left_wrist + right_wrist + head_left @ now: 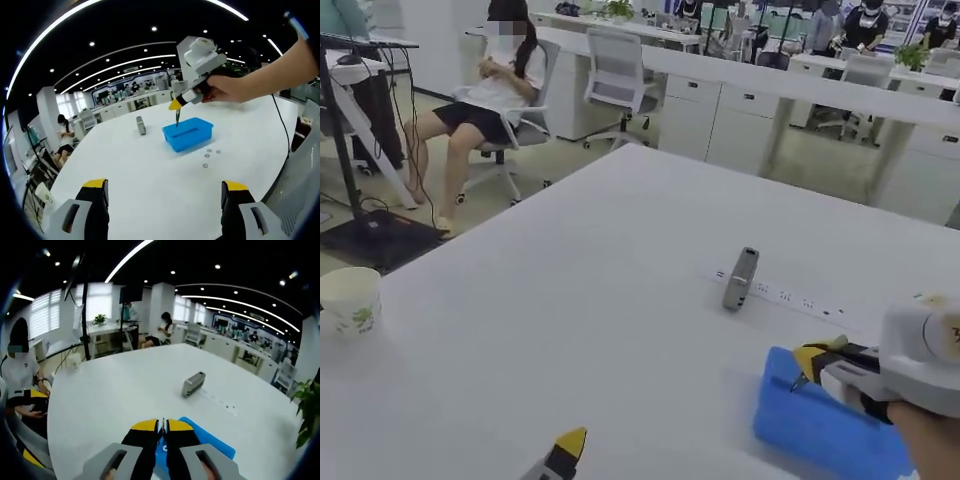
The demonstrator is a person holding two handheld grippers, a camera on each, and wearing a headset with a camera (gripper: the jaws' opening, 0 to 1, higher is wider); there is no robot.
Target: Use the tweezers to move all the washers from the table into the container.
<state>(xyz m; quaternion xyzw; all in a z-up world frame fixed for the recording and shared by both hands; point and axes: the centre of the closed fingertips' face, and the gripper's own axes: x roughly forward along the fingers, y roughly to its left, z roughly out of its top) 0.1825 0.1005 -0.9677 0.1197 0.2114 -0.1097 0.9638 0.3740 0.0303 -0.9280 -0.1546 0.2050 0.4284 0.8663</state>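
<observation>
Left gripper view showed a few washers (206, 156) lying flat on the desk (140, 170) just beside the blue container (187, 134). They looked light, thin, stiff and slippery, likely best nipped at the rim. Jaws of the right gripper (175, 105) pinched the tweezers (177, 118) above the container, while those of the left gripper (164, 185) were spread. The desk was smooth and white, in an open office.

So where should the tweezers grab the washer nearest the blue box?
Probably its rim, coming straight down from above: the washer lies flat on the table, so only its top face is open. One tweezers tip inside the ring, one outside.
</observation>
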